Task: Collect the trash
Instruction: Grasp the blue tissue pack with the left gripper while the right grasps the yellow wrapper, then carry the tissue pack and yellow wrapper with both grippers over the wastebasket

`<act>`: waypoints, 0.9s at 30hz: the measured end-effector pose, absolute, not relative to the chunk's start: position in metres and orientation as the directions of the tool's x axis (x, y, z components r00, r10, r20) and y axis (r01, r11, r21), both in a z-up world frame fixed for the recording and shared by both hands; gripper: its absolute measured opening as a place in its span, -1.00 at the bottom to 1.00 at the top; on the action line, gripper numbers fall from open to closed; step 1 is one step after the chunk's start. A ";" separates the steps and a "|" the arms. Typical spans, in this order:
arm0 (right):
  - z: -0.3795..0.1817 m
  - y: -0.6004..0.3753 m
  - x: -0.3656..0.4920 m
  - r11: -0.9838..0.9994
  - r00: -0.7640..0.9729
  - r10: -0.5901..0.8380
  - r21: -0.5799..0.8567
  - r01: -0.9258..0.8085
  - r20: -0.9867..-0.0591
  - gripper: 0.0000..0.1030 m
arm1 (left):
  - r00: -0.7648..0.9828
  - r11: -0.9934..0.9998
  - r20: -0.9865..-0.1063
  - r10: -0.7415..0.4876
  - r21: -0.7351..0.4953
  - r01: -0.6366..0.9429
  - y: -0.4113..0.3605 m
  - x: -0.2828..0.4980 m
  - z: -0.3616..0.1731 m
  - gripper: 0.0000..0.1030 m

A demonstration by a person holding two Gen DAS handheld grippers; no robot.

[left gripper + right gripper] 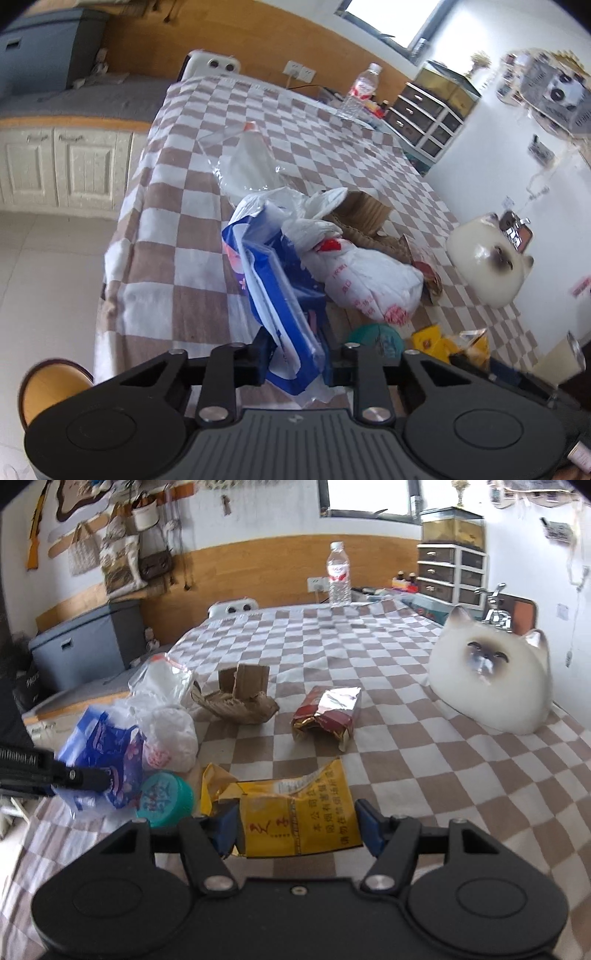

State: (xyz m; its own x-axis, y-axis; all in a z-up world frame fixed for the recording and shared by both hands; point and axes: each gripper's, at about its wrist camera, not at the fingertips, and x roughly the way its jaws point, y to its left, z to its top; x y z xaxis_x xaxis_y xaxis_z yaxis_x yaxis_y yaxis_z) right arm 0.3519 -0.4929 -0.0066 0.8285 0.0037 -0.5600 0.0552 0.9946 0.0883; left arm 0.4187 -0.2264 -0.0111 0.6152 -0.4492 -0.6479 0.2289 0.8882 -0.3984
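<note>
L hand-held gripper (295, 363): jaws nearly closed, pinching the blue-white plastic bag (275, 291), which sticks up from between the fingers; our collecting bag, we judge. R hand-held gripper (295, 830): jaws wide, straddling the yellow wrapper (295, 812) lying flat on the checked counter (424, 760). Whether the pads touch it we can't tell; nothing gripped yet.

Step in hand, as we read it: picking up the yellow wrapper to feed the bag. Next move calls for closing R jaws on the thin foil w/o just sliding it, then lifting it over to the bag mouth, which L must keep open.

Outward, count of trash: 1 teal lid (164, 799) just beside the yellow wrapper; 1 knotted white bag w/ red print (170, 744) touching the blue one; 1 clear zip bag (162, 679) behind; 1 lump of torn cardboard (240, 699); 1 red-silver foil packet (327, 714).

Non-trash, prob.: 1 water bottle (339, 576) at the far edge, 1 cat-face ornament (491, 686) well apart on the right.
</note>
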 end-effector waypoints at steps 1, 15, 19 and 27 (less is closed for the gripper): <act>-0.005 -0.491 0.348 0.994 0.834 -0.001 0.093 0.063 -0.551 0.29 | 0.620 0.891 -0.645 -0.447 -0.385 0.241 -0.226 0.414 -0.009 -0.51; 0.031 -0.444 0.295 0.993 0.890 -0.032 0.083 0.079 -0.455 0.29 | 0.763 0.926 -0.527 -0.373 -0.166 0.338 -0.206 0.340 0.030 -0.54; 0.043 -0.429 0.276 0.993 0.905 -0.023 0.099 0.071 -0.425 0.29 | 0.793 0.934 -0.496 -0.354 -0.140 0.330 -0.194 0.324 0.039 -0.54; 0.059 -0.393 0.242 0.995 0.925 -0.017 0.085 0.053 -0.379 0.29 | 0.832 0.951 -0.461 -0.308 -0.117 0.287 -0.167 0.299 0.048 -0.54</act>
